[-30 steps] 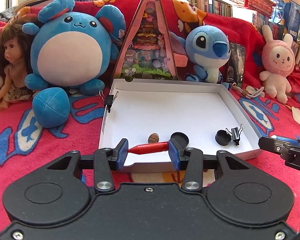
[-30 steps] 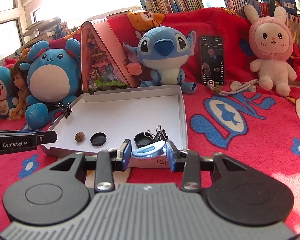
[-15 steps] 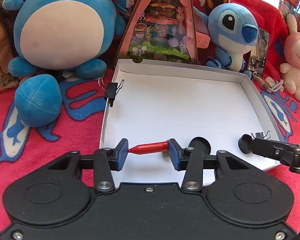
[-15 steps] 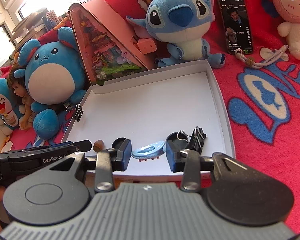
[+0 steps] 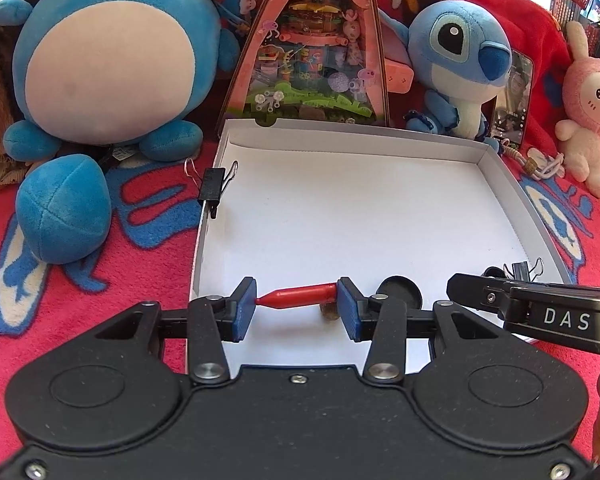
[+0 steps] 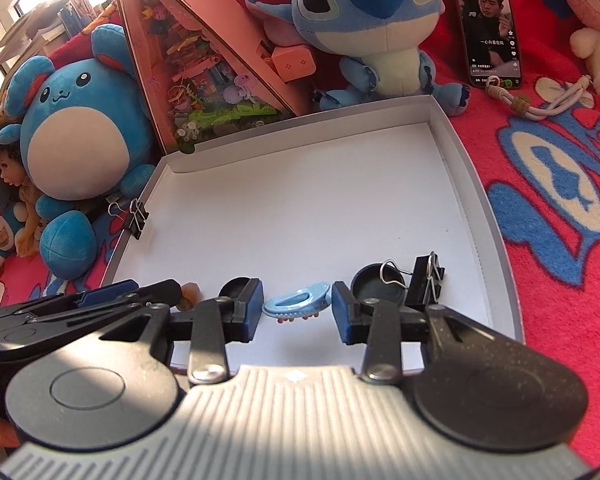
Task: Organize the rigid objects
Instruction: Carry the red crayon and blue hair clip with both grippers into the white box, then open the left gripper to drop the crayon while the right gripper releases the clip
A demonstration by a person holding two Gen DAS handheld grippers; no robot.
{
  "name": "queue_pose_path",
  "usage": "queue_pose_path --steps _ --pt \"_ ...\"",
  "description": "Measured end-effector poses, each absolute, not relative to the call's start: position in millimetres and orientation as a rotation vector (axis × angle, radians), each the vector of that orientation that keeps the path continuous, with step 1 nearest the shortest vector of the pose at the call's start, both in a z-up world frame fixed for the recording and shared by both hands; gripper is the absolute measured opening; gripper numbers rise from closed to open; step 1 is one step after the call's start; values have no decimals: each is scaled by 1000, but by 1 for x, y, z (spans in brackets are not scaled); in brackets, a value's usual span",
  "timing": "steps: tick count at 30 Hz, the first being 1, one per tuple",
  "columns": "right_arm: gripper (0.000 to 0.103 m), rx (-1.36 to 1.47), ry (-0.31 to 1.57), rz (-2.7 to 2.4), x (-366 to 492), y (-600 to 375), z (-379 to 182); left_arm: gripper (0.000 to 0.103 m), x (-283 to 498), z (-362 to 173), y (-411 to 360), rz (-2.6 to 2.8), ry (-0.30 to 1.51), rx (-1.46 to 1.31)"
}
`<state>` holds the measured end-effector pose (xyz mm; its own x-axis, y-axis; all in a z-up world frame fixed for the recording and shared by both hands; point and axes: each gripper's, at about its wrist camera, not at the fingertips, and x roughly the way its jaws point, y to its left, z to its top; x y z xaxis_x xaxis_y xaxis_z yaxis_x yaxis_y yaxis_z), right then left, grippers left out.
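Clamping a red pointed cap [image 5: 298,295] crosswise, left gripper [image 5: 296,304] hangs over white box tray's [image 5: 380,216] near edge; right gripper [image 6: 297,307] pinches a light-blue clip [image 6: 298,304] w/ both pads, just beside black round lid [image 6: 376,286].

both wrist cams, close over tray [image 5: 500,184]

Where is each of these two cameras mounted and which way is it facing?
Left wrist: sits on the left gripper, facing forward over the white tray toward the plush toys; its fingers hold a red piece, and the right gripper enters at right.
Right wrist: sits on the right gripper, facing the same tray; a light blue piece lies between its fingers.
Both show the tray, Stitch plush and black caps.
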<state>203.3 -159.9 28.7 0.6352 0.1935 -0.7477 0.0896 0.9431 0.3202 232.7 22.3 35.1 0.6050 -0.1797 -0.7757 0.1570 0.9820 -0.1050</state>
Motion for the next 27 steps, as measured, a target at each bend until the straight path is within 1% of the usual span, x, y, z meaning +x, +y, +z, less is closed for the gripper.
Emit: queue_pose_path --steps 12,15,20,27 --pt "43 389 908 41 212 -161 20 43 230 34 18 -242 888 1" --pt "43 392 910 39 213 -161 20 47 228 34 15 -245 880 20" --pt "43 393 915 40 214 -160 20 50 228 33 14 -247 884 18" --pt "45 383 914 34 214 -158 20 60 225 35 13 -248 873 29"
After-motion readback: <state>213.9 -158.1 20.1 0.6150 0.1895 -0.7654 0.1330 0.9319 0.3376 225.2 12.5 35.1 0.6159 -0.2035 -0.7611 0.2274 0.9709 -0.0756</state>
